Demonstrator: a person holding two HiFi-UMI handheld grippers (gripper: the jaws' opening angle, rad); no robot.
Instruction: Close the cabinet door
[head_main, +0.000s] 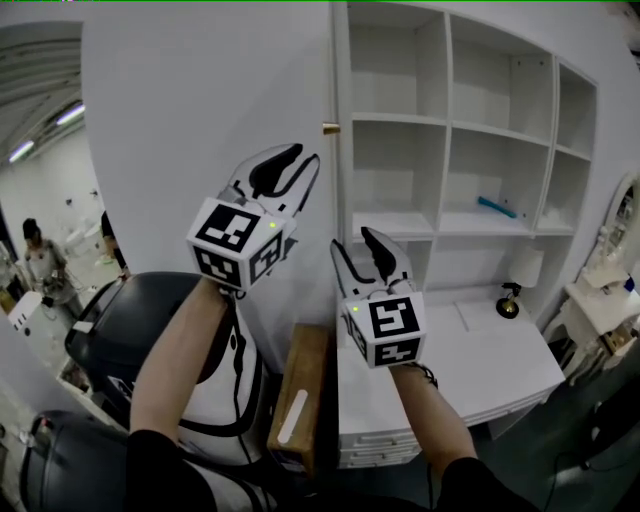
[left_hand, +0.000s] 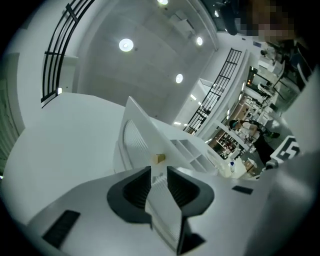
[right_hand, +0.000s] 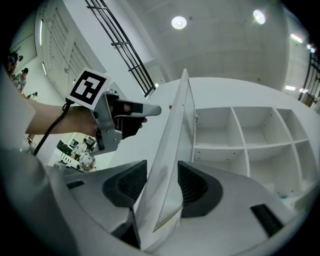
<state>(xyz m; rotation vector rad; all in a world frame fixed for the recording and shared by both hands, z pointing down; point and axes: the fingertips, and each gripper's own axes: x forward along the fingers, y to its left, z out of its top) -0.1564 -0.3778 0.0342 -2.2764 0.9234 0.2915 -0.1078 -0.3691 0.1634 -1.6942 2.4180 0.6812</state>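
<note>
**Head view.** The big white cabinet door (head_main: 200, 110) fills the upper left and middle of the frame. It lies flat across the left side of the cabinet (head_main: 447, 100). A small gold knob (head_main: 331, 128) sits on its right edge, right beside the first shelf post. The door looks shut. The open shelves take up the upper right, and a blue thing (head_main: 497, 207) lies on one of them. The left gripper (head_main: 305, 155) is in the middle of the frame, in front of the door and below the knob. It points up, its jaws stand a little apart, and nothing is in them. The right gripper (head_main: 368, 245) is lower and to the right, near the door's edge. Its jaws are apart and empty too. A white desk (head_main: 500, 370) is at the lower right, and a wooden box (head_main: 303, 380) stands at the bottom middle. A person (head_main: 40, 262) is far off at the left edge.

**Left gripper view.** The jaws are at the bottom middle, parted, with nothing held. The knob shows just above them, and the shelves are to its right. Round lights (left_hand: 126, 45) shine at the top.

**Right gripper view.** The jaws at the bottom are apart and hold nothing. The shelves fill the right side. The door is on the left, and the left gripper is in front of it at the upper left, not touching it.
</note>
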